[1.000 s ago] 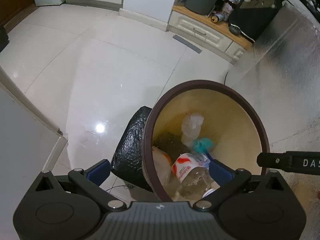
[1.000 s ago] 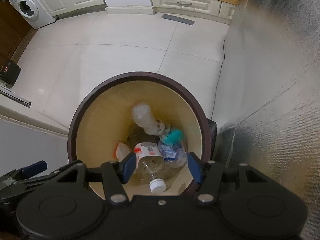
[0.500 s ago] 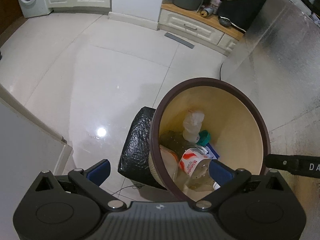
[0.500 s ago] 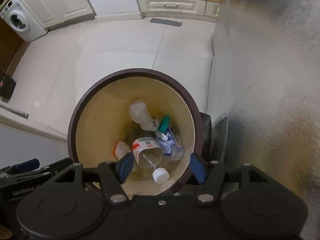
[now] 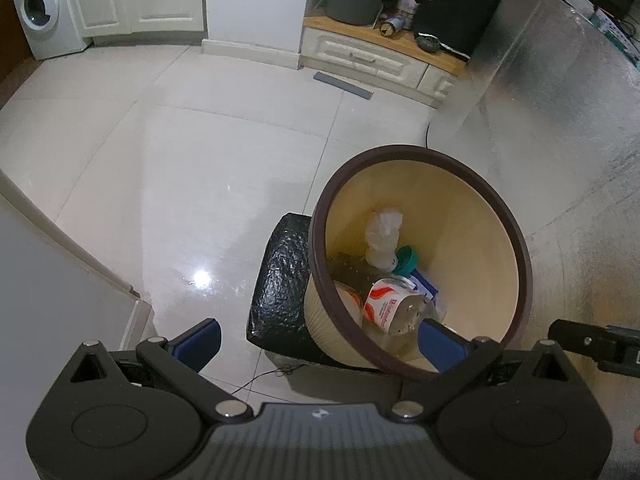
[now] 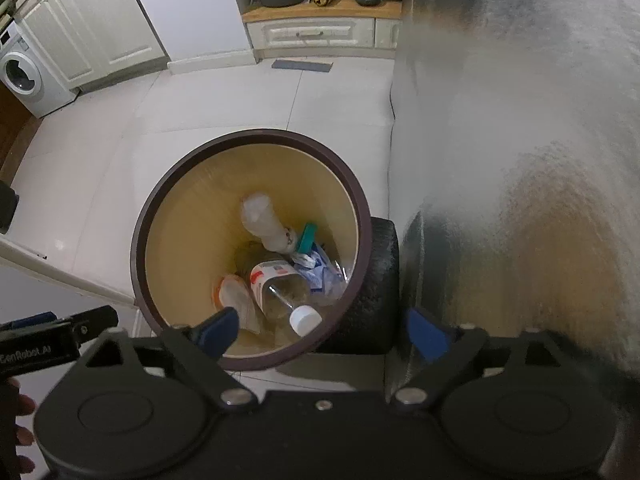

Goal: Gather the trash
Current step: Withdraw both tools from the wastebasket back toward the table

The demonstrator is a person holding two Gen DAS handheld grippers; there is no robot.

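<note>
At the bottom of the right wrist view, the right claw [image 6: 320,334] stands spread wide, its jaws having just been opening, with nothing pinched between its blue pads [image 6: 218,328]. It points steeply down over the near rim of the bin [image 6: 140,240], which sits in the middle of that frame on the pale tiled floor [image 6: 100,152]. A clear bottle [image 6: 280,284] with a red-and-white label and a white cap [image 6: 305,320] lies loose inside the bin, among a crumpled white bag [image 6: 262,222], a teal piece [image 6: 306,238] and blue-and-white wrappers [image 6: 320,270].

At the bottom of the left wrist view, the left claw [image 5: 318,338] is also spread wide and holds nothing; it tilts steeply downward, its left pad over bare floor and its right pad in front of the bin's near rim. A black bumpy block [image 5: 280,280] stands just beside the bin. A silvery textured surface [image 6: 520,160] fills the right side of both views. At the lower left edge of the right wrist view, fingertips [image 6: 20,404] of a hand show beside the other claw's body.
</note>
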